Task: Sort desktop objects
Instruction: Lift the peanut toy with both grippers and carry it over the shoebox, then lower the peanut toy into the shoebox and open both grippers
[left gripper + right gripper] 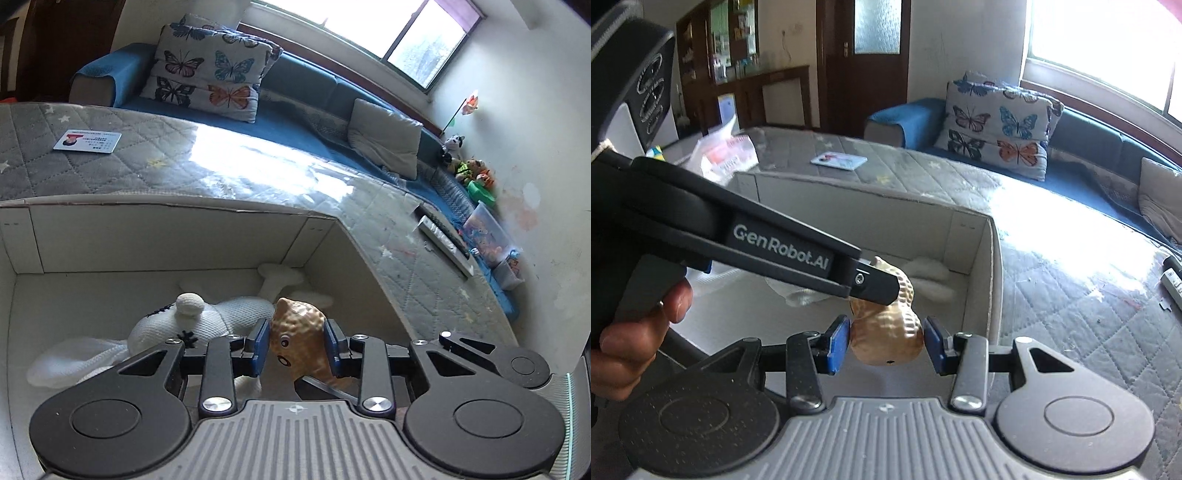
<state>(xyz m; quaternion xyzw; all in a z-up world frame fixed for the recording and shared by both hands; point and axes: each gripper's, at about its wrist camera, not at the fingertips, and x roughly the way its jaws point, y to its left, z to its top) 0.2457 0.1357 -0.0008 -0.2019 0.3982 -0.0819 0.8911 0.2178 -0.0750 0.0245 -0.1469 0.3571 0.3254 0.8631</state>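
A tan peanut-shaped toy (pixel 299 338) with a small face is held over the open white cardboard box (pixel 147 236). My left gripper (pixel 297 345) is shut on its upper end. My right gripper (pixel 886 341) is shut on its lower lobe (pixel 886 332), and the left gripper's black finger (pixel 875 284) crosses in from the left above it. A white plush rabbit (pixel 177 325) lies on the box floor under the toy; part of it shows in the right wrist view (pixel 927 275). An ID card (pixel 88 141) lies on the quilted table beyond the box.
The box (pixel 993 273) stands on a grey quilted table (pixel 258 173) under clear film. A remote control (pixel 445 240) lies at the table's right edge. A blue sofa with a butterfly cushion (pixel 210 70) runs behind. Plastic bags (pixel 724 155) lie at the table's far left.
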